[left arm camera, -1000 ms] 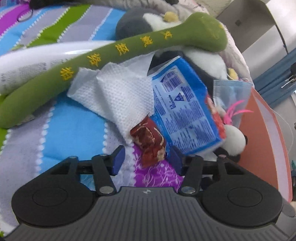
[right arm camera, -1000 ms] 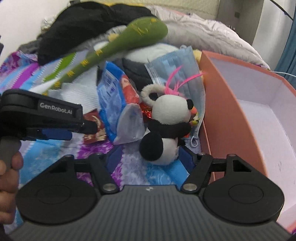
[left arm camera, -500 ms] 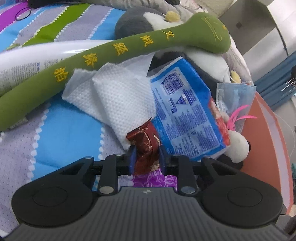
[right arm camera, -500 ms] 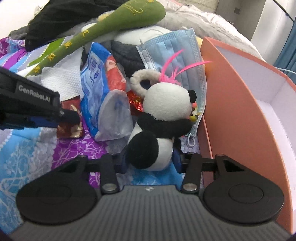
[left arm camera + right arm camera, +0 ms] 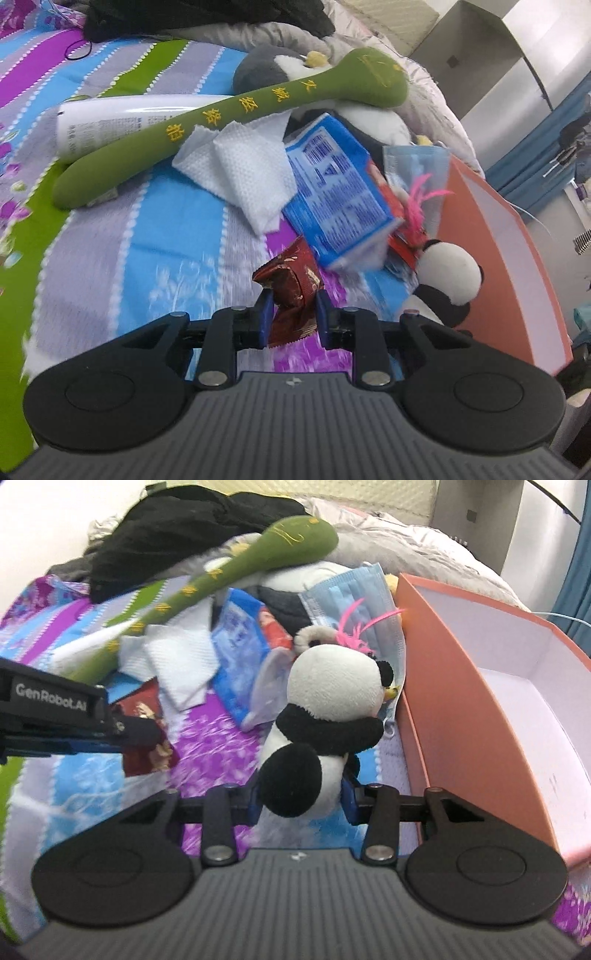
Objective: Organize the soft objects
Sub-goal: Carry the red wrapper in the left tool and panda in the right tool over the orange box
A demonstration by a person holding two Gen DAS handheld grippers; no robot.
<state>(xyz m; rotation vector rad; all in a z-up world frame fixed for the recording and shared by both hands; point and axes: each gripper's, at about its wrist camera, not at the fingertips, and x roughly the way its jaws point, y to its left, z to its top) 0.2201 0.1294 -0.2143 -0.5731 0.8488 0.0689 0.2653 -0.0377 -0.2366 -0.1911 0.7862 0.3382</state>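
My left gripper (image 5: pixel 291 314) is shut on a crumpled red-brown snack wrapper (image 5: pixel 295 284) and holds it just above the striped bedspread (image 5: pixel 110 240). In the right wrist view, the left gripper (image 5: pixel 147 734) comes in from the left with the wrapper (image 5: pixel 162 757). My right gripper (image 5: pixel 301 801) has its jaws closing, and its pads squeeze the lower body of a small panda plush (image 5: pixel 332 686). The panda (image 5: pixel 448 273) sits upright beside an orange box (image 5: pixel 461 720) with a white inside. A long green plush stick (image 5: pixel 229 114) lies across the pile behind.
A blue snack packet (image 5: pixel 340 195), a white tissue (image 5: pixel 251 173), a blue face mask (image 5: pixel 354 587) with a pink feather, a white bottle (image 5: pixel 122 122) and a grey penguin plush (image 5: pixel 266 66) crowd the bed. Black clothing (image 5: pixel 177 528) lies at the back.
Both grippers closed, the left on the red-brown wrapper, the right on the panda. Both then pulled back from the pile, raising their loads slightly.
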